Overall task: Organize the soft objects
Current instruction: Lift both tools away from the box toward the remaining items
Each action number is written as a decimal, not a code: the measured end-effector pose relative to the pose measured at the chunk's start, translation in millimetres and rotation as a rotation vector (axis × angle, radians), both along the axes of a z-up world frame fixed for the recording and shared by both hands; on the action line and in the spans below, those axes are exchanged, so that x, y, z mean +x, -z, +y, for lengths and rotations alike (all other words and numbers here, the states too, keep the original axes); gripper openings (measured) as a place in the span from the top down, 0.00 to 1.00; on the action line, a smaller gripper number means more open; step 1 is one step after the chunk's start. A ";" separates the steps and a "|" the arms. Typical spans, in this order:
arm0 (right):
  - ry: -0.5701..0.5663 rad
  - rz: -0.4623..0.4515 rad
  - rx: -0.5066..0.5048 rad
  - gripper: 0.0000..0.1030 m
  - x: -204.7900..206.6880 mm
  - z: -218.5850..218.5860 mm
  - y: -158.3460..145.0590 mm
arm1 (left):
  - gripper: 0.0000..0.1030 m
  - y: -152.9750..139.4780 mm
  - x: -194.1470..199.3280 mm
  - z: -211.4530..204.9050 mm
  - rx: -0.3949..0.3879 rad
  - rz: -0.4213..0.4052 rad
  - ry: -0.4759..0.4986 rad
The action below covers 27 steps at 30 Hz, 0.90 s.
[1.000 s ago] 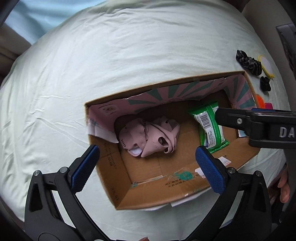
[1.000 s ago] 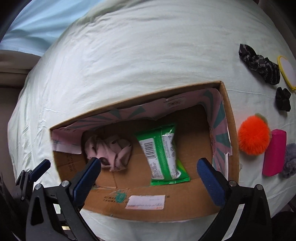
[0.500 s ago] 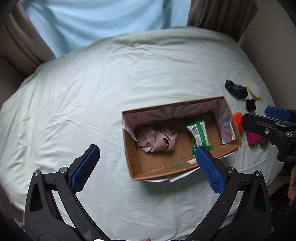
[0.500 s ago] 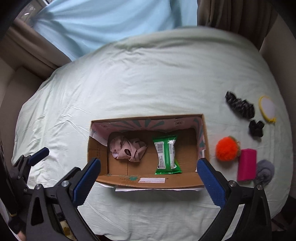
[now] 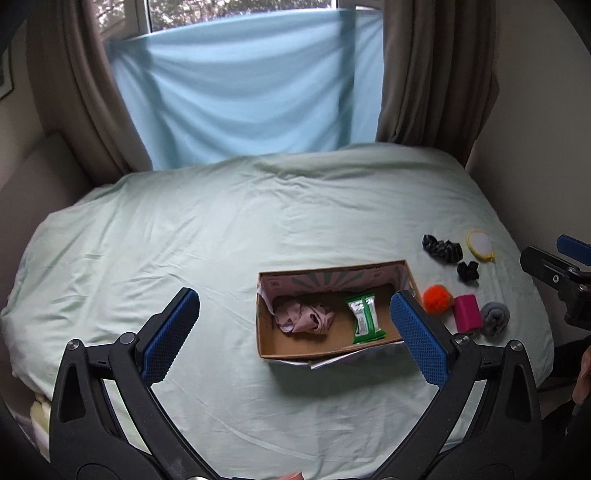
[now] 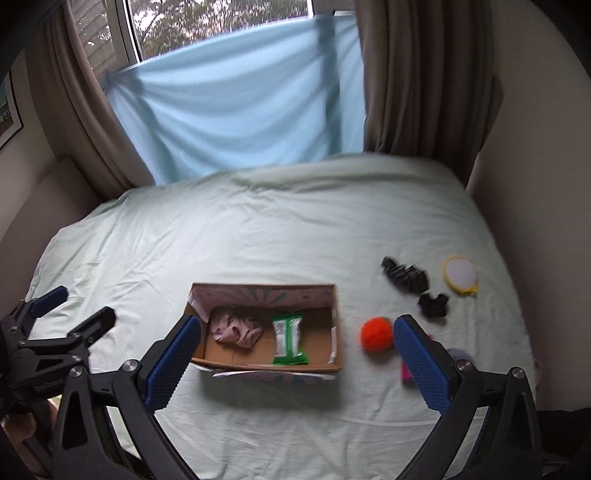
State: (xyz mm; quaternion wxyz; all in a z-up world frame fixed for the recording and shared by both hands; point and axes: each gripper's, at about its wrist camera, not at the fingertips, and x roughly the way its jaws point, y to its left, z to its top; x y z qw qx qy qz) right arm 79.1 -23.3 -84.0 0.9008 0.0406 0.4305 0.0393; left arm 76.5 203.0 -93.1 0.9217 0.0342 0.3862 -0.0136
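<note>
Cardboard box (image 6: 334, 325) near bed's (image 6: 258, 221) front edge holds pink cloth (image 6: 236, 328), green packet (image 6: 290, 338) | orange pompom (image 6: 376, 332), scrunchies (image 6: 404, 275) lie unsorted toward right edge | left gripper (image 5: 295, 332), right gripper (image 6: 295, 354): fingers apart, empty.

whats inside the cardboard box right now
Inside the cardboard box lie a crumpled pink cloth and a green wipes pack. Anything under the cloth is hidden.

A home bedroom: a bed (image 5: 221, 236) in pale green sheets under a brown-curtained window (image 6: 221, 26).
</note>
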 end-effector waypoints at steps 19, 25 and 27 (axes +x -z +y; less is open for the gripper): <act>0.066 -0.175 -0.024 0.00 -73.0 -140.5 -30.9 | 0.00 -18.8 -39.8 -143.5 -0.041 -0.029 0.021; 0.102 -0.087 0.009 0.00 -67.8 -205.9 11.5 | 0.00 23.0 -11.8 -209.7 -0.084 0.098 0.070; 0.093 -0.051 0.023 0.00 -64.3 -226.2 31.0 | 0.00 42.2 -0.3 -231.7 -0.107 0.148 0.082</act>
